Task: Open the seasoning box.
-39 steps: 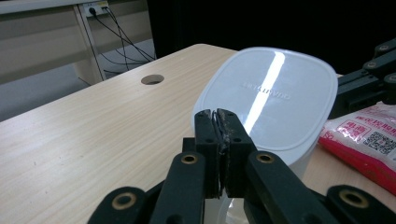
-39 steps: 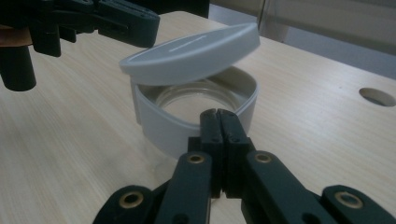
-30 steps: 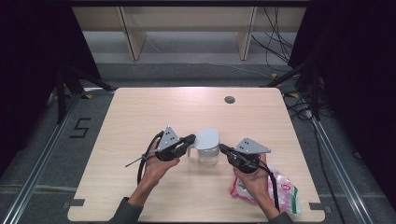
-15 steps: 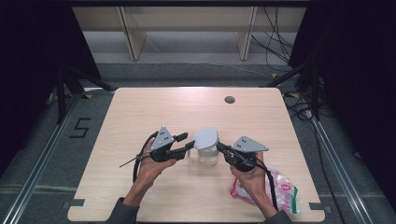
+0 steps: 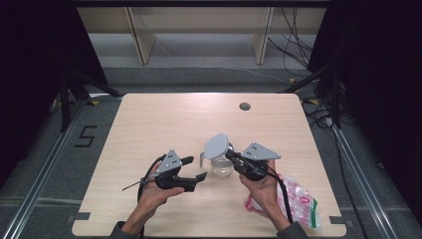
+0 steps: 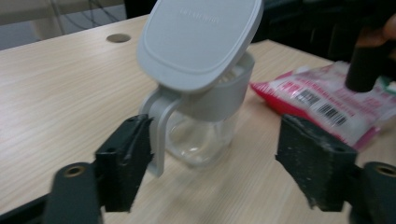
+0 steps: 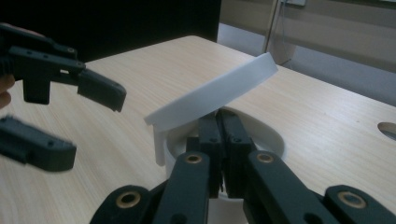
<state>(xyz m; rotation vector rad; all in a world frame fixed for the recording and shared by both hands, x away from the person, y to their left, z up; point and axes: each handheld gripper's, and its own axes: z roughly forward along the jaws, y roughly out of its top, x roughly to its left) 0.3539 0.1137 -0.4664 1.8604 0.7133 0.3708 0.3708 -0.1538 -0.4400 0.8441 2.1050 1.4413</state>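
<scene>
Jar (image 5: 221,164) lid (image 5: 216,146) flipped up; right claw (image 5: 230,155) pinches its rim, left claw (image 5: 195,169), at its nine o'clock, has just opened empty.

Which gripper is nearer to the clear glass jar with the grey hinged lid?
Right. The right gripper is shut on the clear glass jar's rim under the tilted lid; the left gripper, jaws just opened, sits apart beside its handle.

- From above, my table (image 5: 164,124) is evenly lit; the room's sides fall into black.
- My left gripper's view is softly blurred, its jaws unsharp.
- My right gripper's view is dim, its background hazy.
</scene>
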